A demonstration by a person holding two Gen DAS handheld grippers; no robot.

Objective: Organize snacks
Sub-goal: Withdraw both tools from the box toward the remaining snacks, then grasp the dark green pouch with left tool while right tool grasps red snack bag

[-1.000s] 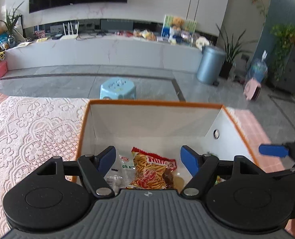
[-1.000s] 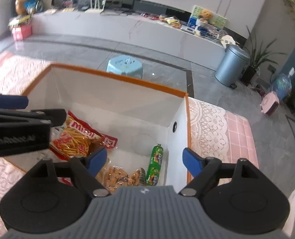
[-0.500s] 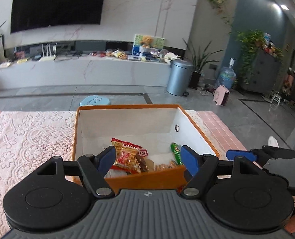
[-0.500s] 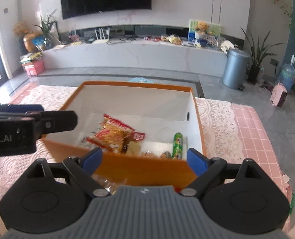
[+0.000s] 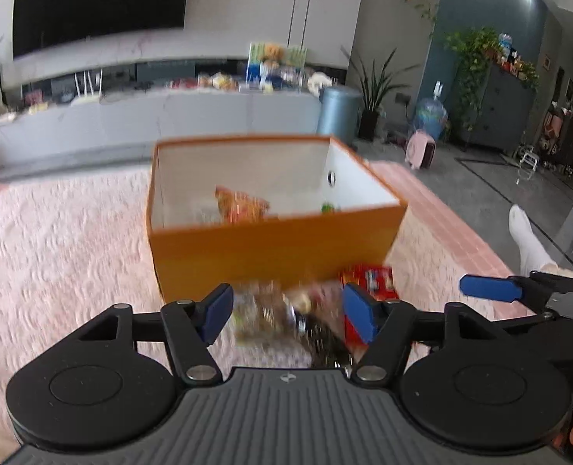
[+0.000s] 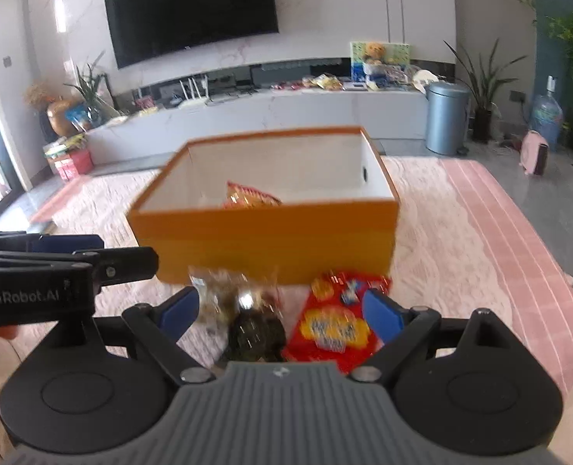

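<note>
An orange box [image 5: 274,248] with a white inside stands on the pink lace cloth; it also shows in the right wrist view [image 6: 263,240]. A red-and-yellow snack bag [image 5: 241,205] and a green tube [image 5: 328,207] lie inside it. In front of the box lie a clear bag of snacks [image 6: 224,294], a dark packet [image 6: 257,333] and a red packet [image 6: 334,321]. My left gripper [image 5: 288,312] is open and empty above these loose snacks. My right gripper [image 6: 282,312] is open and empty over them too. Both views are blurred.
The pink lace cloth [image 5: 65,255] covers the table around the box. A striped pink cloth [image 6: 518,240] lies to the right. Beyond the table are a long white cabinet [image 6: 286,112], a grey bin [image 6: 447,116] and plants.
Both grippers have pulled back and out of the box. They now hang over the loose snacks in front of the box. Both stay open.
</note>
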